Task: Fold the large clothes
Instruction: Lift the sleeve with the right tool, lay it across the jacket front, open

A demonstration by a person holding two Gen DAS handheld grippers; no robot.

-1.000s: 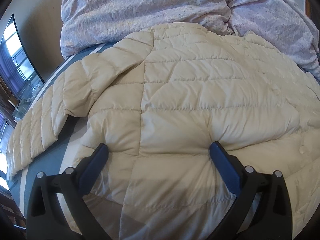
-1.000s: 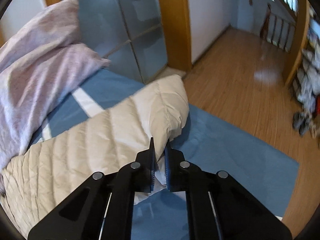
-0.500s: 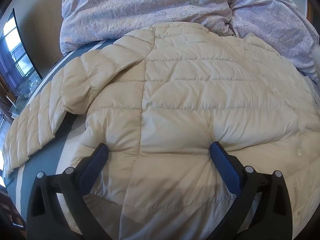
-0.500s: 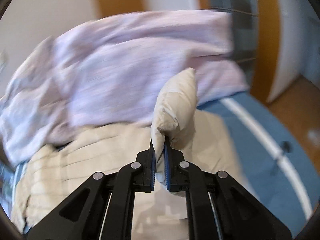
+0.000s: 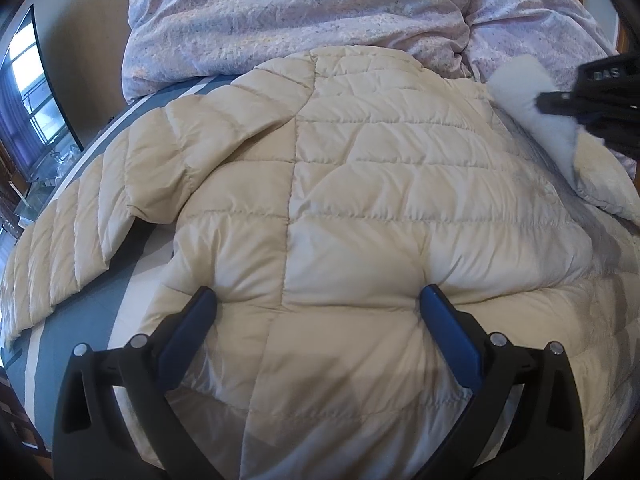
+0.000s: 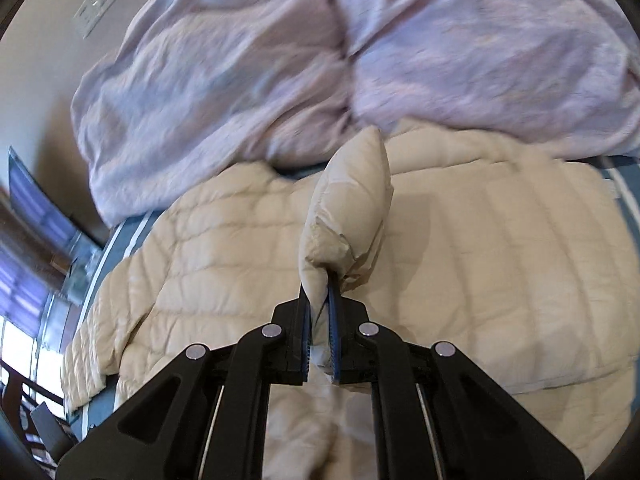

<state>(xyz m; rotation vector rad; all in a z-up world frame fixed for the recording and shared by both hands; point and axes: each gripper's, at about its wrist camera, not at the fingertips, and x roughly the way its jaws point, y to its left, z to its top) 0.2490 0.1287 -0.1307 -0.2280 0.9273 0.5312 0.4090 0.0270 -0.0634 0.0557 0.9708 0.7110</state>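
A cream quilted jacket lies spread on a blue-striped bed, a lilac duvet bunched behind it. The left gripper presses wide-open fingers into the jacket. At the right edge, the right gripper holds a sleeve

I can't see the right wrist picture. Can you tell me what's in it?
The right gripper is shut on the cuff of a cream puffy jacket's sleeve, held above the jacket spread on a bed, with a rumpled lilac duvet behind.
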